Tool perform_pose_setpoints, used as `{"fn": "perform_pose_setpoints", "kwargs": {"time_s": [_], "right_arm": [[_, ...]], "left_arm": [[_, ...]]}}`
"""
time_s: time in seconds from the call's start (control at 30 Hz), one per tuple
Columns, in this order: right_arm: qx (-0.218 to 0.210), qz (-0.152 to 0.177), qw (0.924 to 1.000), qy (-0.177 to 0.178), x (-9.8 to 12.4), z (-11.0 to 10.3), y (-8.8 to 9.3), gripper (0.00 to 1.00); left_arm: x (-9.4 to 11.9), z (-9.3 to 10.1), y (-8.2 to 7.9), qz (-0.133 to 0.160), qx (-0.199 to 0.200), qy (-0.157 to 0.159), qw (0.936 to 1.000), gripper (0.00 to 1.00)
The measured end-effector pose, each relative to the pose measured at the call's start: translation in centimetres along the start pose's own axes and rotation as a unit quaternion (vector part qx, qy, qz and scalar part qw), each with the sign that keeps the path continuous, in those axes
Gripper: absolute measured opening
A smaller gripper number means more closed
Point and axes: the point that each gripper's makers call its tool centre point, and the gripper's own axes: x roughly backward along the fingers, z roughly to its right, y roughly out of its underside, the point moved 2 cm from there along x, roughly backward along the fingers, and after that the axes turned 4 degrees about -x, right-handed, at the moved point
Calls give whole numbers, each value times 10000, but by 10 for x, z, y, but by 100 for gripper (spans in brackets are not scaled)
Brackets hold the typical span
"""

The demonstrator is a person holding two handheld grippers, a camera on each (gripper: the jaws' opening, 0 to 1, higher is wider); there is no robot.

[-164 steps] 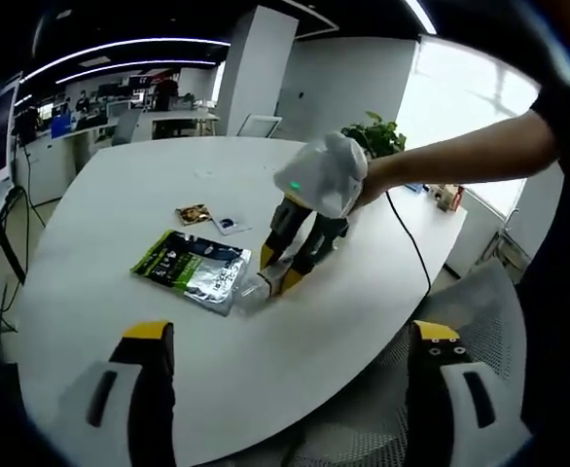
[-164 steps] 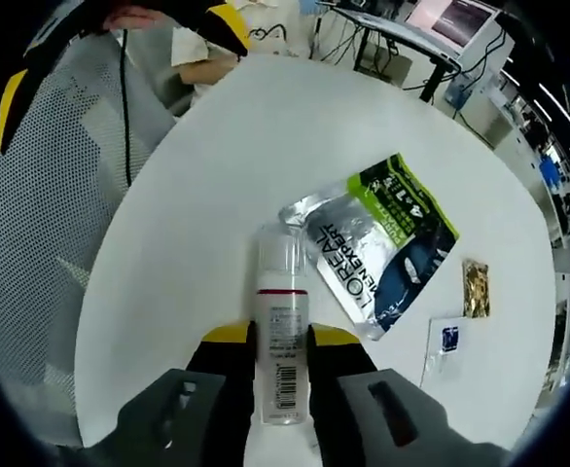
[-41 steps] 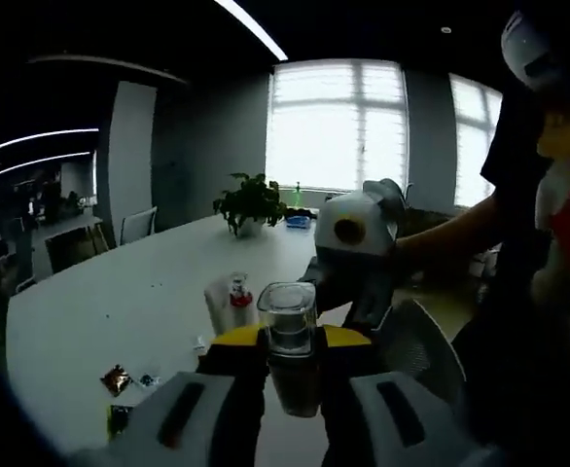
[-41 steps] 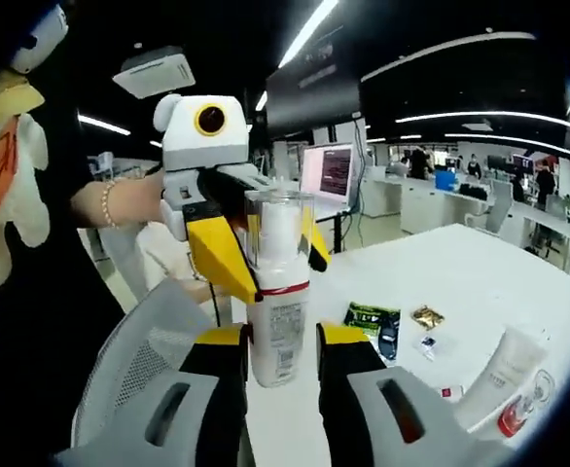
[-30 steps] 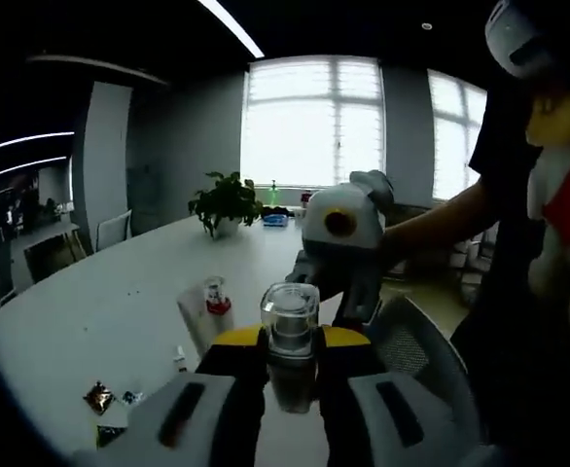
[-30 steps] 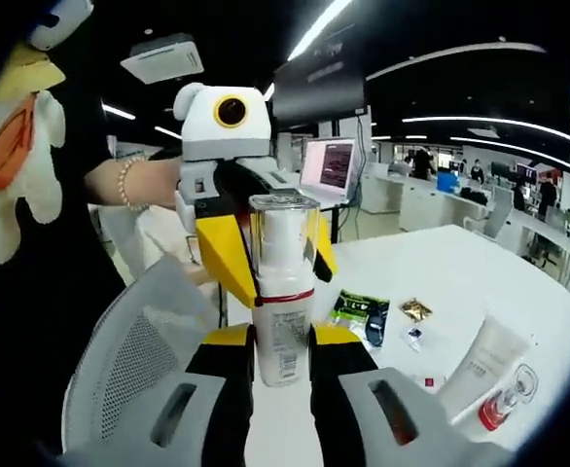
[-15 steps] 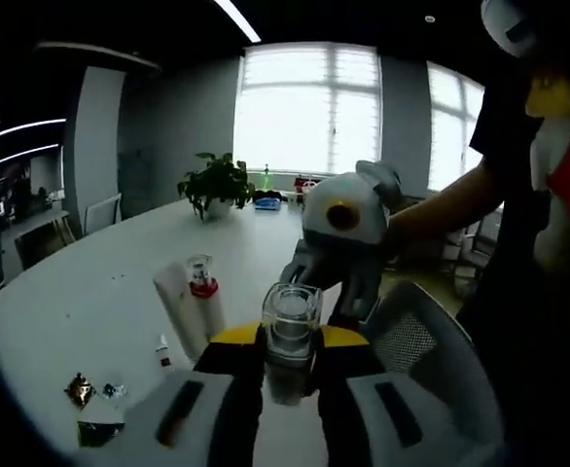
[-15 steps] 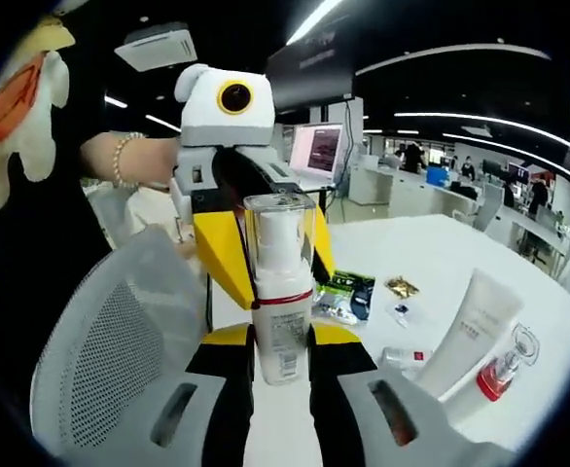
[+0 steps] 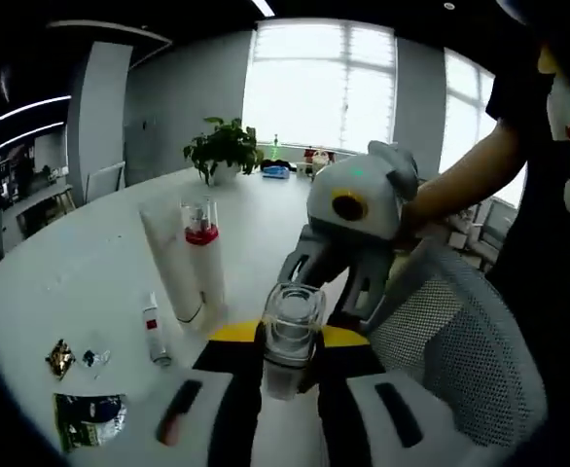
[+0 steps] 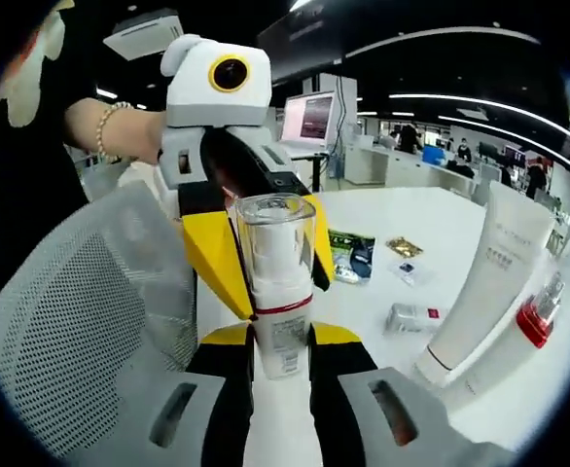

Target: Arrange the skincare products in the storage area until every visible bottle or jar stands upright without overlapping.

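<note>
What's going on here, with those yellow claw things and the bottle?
A person holds a gripper in each hand, and both are shut on one clear-capped bottle, held upright in the air above a white table: the right gripper takes its lower body, the left gripper its upper part. On the table a white tube and a red-collared bottle already stand upright side by side. A small tube and a green sachet lie flat.

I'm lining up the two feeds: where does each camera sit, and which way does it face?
Left gripper view: rides the left gripper, facing the windows; the person's arm holds the right gripper.
Right gripper view: rides the right gripper, facing the office desks; a braceleted wrist holds the left gripper.
Shared: the clear-capped bottle both grippers hold, the white tube, the mesh chair.
</note>
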Motion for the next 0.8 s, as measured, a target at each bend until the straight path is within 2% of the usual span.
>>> {"fn": "perform_pose_setpoints", "kwargs": {"time_s": [0.3, 0.8], "right_arm": [[-27, -184, 9998, 41, -8, 0, 13, 21], [0, -411, 9992, -2, -13, 2, 26, 21]], "left_arm": [[-8, -4, 17, -62, 124, 28, 9999, 15], [-14, -9, 31, -165, 291, 30, 9994, 16]]}}
